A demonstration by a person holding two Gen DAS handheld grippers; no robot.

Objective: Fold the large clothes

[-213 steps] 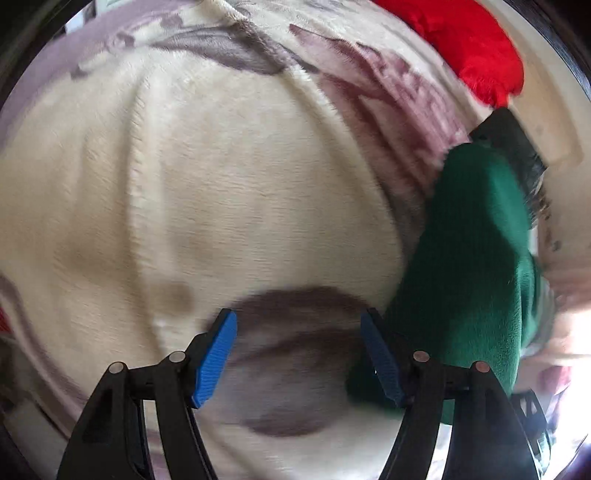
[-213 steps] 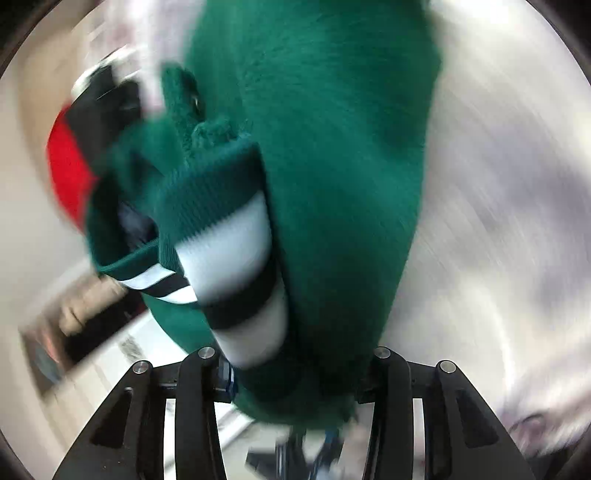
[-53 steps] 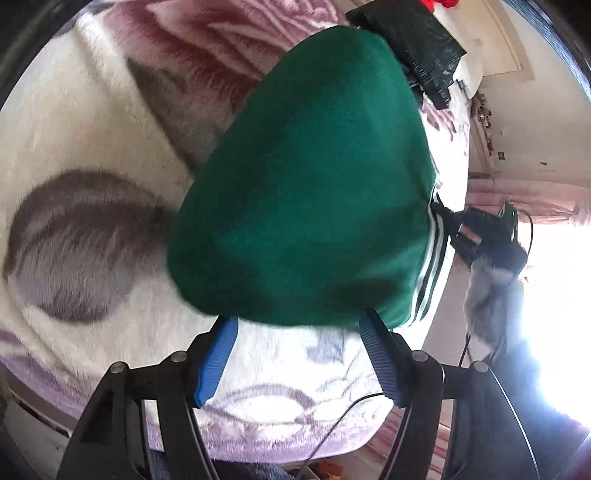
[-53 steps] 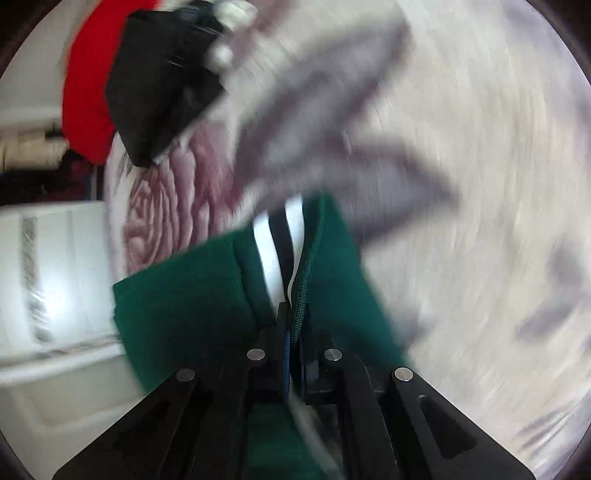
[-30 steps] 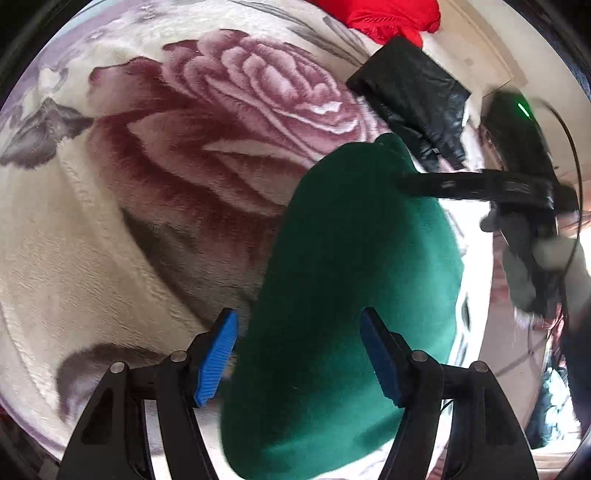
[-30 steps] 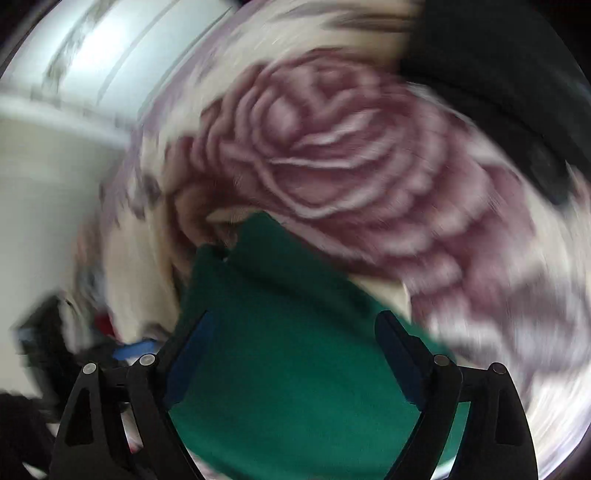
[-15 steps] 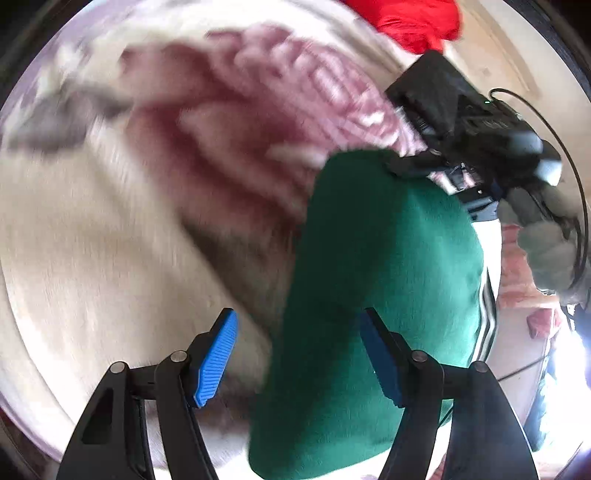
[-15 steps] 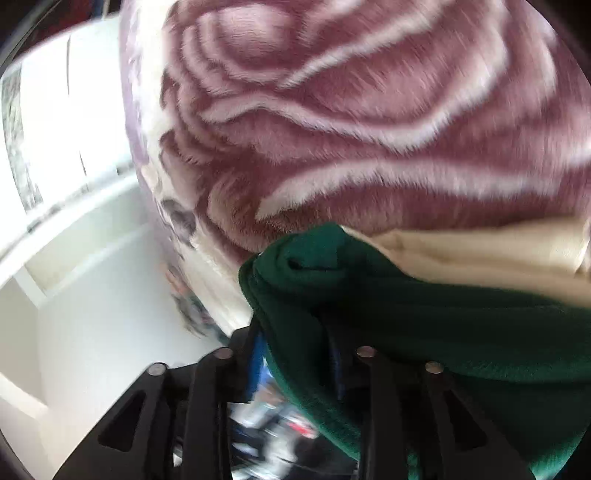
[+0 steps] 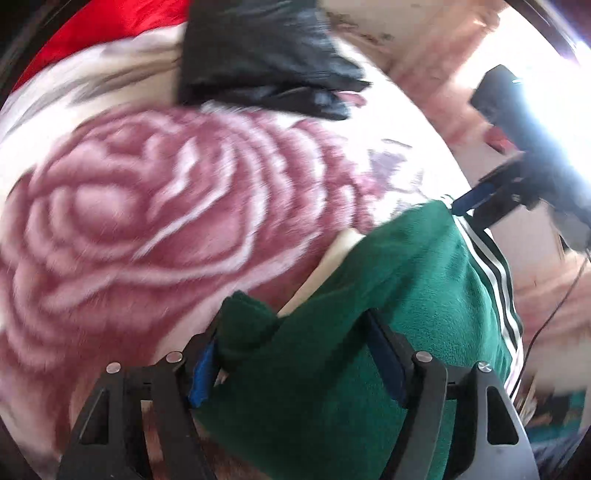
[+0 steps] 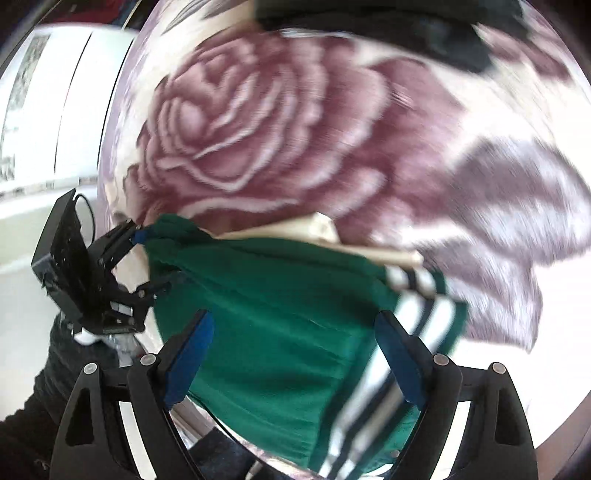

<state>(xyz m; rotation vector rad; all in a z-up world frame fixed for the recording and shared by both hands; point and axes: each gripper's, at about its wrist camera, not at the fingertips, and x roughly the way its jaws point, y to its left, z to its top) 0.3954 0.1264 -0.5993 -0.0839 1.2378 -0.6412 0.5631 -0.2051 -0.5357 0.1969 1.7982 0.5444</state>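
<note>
A plush cream blanket printed with a large mauve rose (image 9: pixel 155 206) covered the bed ahead of both grippers. The folded green fleece garment with black-and-white striped trim (image 9: pixel 388 314) lay on it near the edge. The left gripper (image 9: pixel 295 354), its jaws having just narrowed, clamped a bunched corner of the fleece. The right gripper (image 10: pixel 295 354) had just spread wide, the garment loose between its fingers. Beyond lay a crumpled black garment (image 9: pixel 266 55) and red fabric (image 9: pixel 96 33); white panelled furniture (image 10: pixel 55 92) stood left.

Wide-apart blue-padded right gripper (image 10: pixel 293 354), jaws just opened, over folded green fleece garment with black-and-white striped hem (image 10: pixel 273 317) on rose-patterned plush blanket (image 10: pixel 258 122); left gripper (image 10: pixel 142 254) at its far corner.
</note>
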